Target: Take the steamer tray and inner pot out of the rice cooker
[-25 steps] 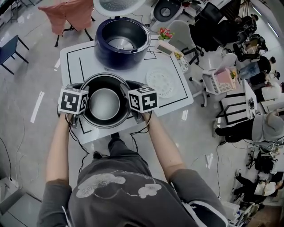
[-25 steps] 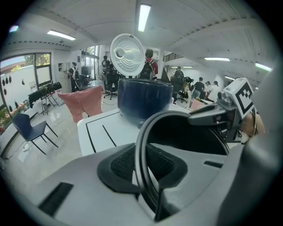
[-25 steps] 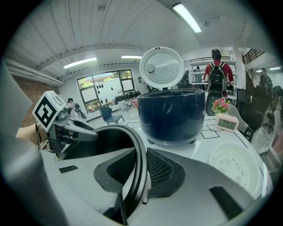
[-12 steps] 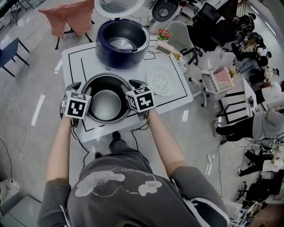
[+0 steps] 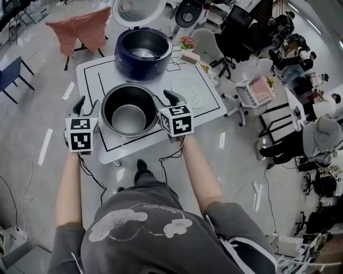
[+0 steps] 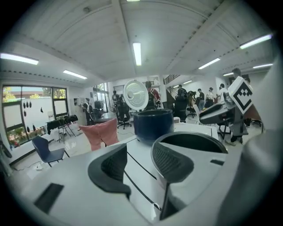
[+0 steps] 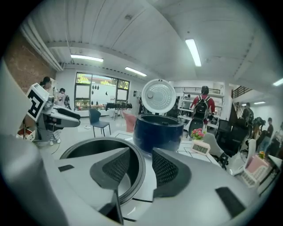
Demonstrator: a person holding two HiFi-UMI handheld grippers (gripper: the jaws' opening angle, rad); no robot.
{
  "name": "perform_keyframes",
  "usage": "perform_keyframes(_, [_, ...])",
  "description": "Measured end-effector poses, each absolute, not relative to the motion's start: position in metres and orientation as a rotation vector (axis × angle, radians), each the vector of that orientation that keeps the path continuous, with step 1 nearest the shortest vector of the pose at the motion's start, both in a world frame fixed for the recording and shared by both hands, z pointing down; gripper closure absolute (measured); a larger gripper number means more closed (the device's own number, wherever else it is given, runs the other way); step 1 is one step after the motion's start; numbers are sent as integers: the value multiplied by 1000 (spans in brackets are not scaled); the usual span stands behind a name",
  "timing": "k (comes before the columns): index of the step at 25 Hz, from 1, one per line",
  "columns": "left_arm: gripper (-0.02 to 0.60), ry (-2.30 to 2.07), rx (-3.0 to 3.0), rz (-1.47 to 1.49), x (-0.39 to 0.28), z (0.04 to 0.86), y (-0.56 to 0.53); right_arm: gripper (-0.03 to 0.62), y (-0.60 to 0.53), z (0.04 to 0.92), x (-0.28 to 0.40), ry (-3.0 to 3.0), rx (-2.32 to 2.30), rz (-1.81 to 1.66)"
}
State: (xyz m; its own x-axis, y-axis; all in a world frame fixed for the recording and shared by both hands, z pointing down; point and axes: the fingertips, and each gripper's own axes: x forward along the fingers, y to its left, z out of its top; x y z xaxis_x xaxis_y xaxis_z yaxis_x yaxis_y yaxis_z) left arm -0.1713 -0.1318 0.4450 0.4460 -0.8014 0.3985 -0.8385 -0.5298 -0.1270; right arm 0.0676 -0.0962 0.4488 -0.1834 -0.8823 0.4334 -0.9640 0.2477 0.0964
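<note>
Head view: we see a dark round metal inner pot (image 5: 128, 109) standing upright near the front edge of the white desk with black taped lines (image 5: 96, 72). It is outside the navy blue round rice cooker (image 5: 143, 51), which sits behind it on the same desk with its white round lid (image 5: 136, 8) swung up. Pot and cooker are near each other but apart. A white round perforated steamer tray (image 5: 188, 88) lies flat on the desk to the right of the pot, also out of the cooker. We cannot tell whether it touches the pot.

The left hand-held gripper (image 5: 87, 106) hovers just off the pot's left side and the right hand-held gripper (image 5: 169, 100) just off its right side. Each carries a cube with square markers.

Left gripper view: the jaws are apart and opening, with only bare desk between them. The pot's rim sits beyond the right jaw and the pads are not on it.

Right gripper view: the jaws are apart and opening. The pot's rim shows in the gap, with one jaw over the pot's mouth and the other outside it, and neither pad presses it. We mark both as holding nothing.

A small white clock with pink flowers (image 5: 188, 53) stands at the desk's far right by the cooker. A chair draped in pink cloth (image 5: 80, 29) stands on the floor beyond the desk's left corner. People sit at the far right of the room.
</note>
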Motion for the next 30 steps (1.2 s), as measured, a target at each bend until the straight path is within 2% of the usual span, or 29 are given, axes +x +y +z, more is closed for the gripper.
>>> perform_keyframes(6, [403,-1422,2599,451,-183,425,-94,486,-54,416,53,-2166,1823,189])
perform_keyframes(13, [448,-1361,2624,419,-179,443,-60,555,-29,414,37,-2213,1879,197])
perform_keyframes(15, [464,-1314,2615,400,-176,448,-49,563,-24,411,34,-2252,1897,197])
perform_keyframes(17, [543,-1295,2605,381,-173,448,-40,565,-19,406,32,-2302,1909,212])
perform_keyframes(18, [558,-1286,2602,374,-172,447,-36,566,-17,404,32,-2320,1908,216])
perform_keyframes(30, [572,-1272,2557,425,-121,454,17,568,24,402,56,-2397,1718,168])
